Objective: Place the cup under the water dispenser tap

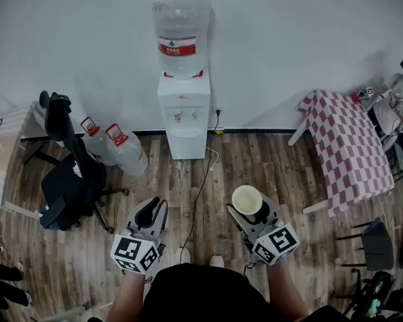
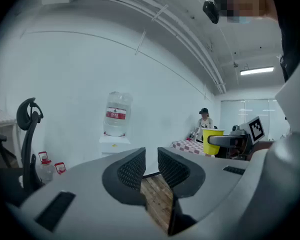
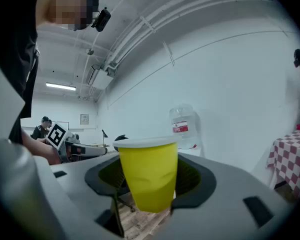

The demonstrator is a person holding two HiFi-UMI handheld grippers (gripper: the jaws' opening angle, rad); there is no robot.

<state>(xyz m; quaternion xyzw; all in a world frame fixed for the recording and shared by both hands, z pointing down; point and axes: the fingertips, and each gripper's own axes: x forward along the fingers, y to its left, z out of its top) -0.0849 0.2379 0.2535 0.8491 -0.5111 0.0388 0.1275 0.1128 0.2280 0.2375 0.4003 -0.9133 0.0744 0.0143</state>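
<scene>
You face a white wall across a wood-plank floor, black office chair to your left, checked-cloth table to your right.

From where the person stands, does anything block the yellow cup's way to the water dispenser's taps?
Nothing solid. The cup in the right tool faces the water dispenser across wood floor; only a thin cable lies on it, and spare bottles stand off to the left.

The left gripper and the right gripper are held out before the body, side by side. The left jaws stand narrowly apart with nothing between them. The right, held level, clamps an upright yellow cup.
</scene>
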